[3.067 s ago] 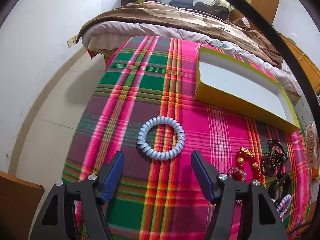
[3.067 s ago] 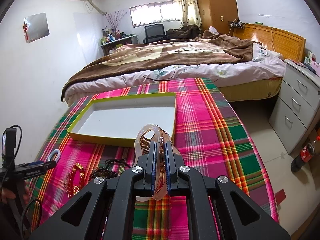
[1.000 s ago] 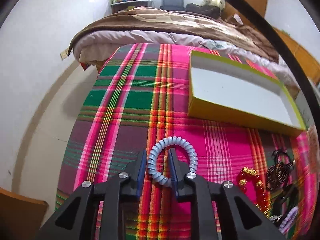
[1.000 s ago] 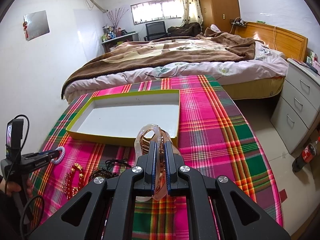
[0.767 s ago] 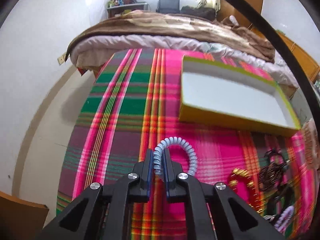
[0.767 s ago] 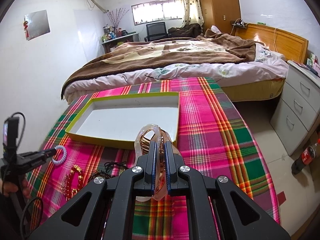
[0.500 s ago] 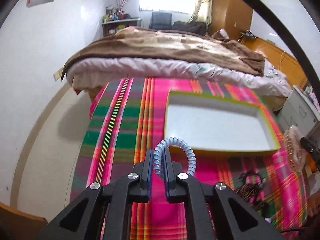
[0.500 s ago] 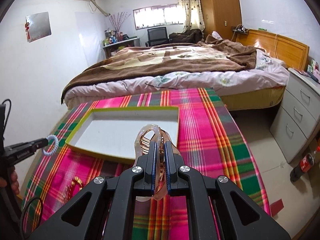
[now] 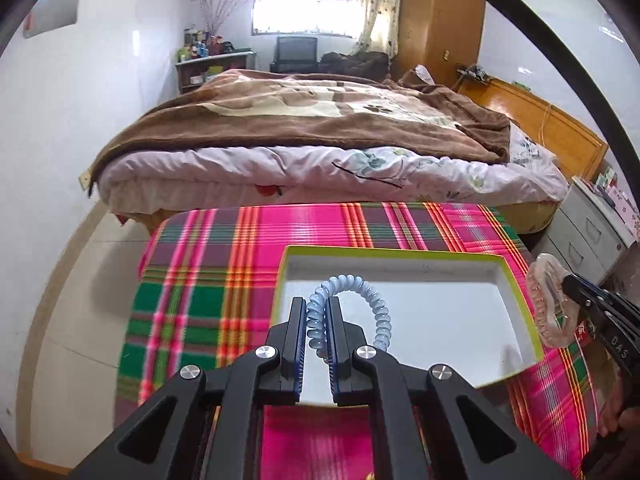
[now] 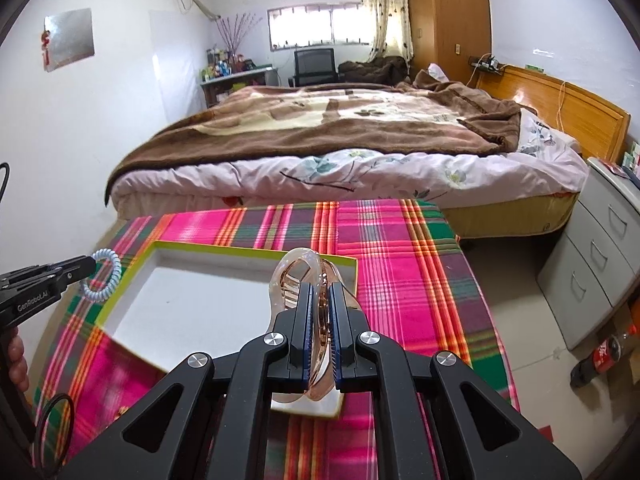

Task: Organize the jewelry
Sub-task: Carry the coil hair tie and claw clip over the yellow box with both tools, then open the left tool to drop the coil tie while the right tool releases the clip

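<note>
Lifted since earlier: coil bracelet, off worktop, above tray | left tongs clamp its springy, light coil | right tongs clamp brittle hair claw mid-body

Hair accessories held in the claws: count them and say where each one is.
2. The blue spiral hair tie is pinched in the left claw over the box. The pink hair clip is clamped in the right claw. Others may lie unseen on the table.
</note>
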